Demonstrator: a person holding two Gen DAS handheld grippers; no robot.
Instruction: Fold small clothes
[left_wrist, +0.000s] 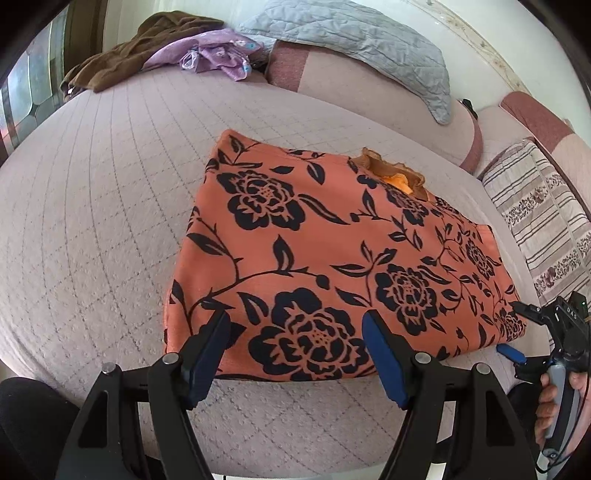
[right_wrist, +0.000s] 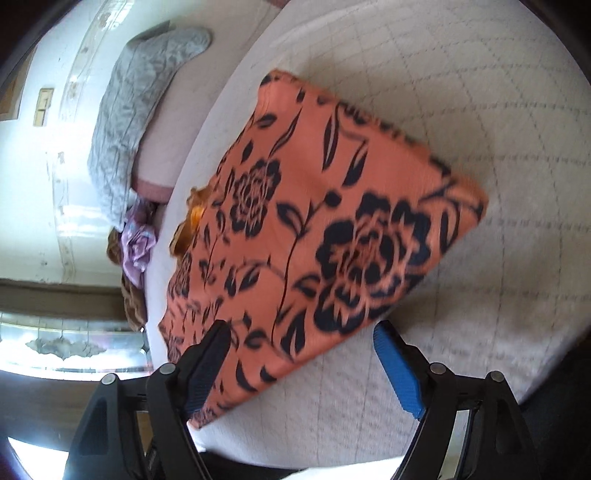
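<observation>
left gripper (left_wrist: 297, 325): nearest my left wrist view, jaws spread and released, nothing pinched; both fingertips hover over the near hem of the garment, and i can't tell whether they brush it.
right gripper (right_wrist: 303, 332): jaws apart too, grasping nothing; its left finger sits over the garment's near edge, its blue-padded finger over bare bedspread beside that edge. it also shows at the garment's right corner in the left view, in a person's hand (left_wrist: 554, 402).
garment (left_wrist: 332, 258): orange cloth with black roses, already folded into a rough rectangle, lying flat on the quilted bedspread (left_wrist: 92, 221); a ruffled collar (left_wrist: 395, 173) peeks out at its far edge.
handling, my judgement: soft, light, limp; layers will slide on each other and sag if lifted by one point. not fragile, not slippery against the quilt.
where i'd take hold: both near corners of the garment, pinching all layers at once, then carry the near edge toward the collar.
beyond the garment: grey quilted pillow (left_wrist: 351, 37), purple cloth (left_wrist: 218, 55) and brown cloth (left_wrist: 122, 59) lie well apart from it.
</observation>
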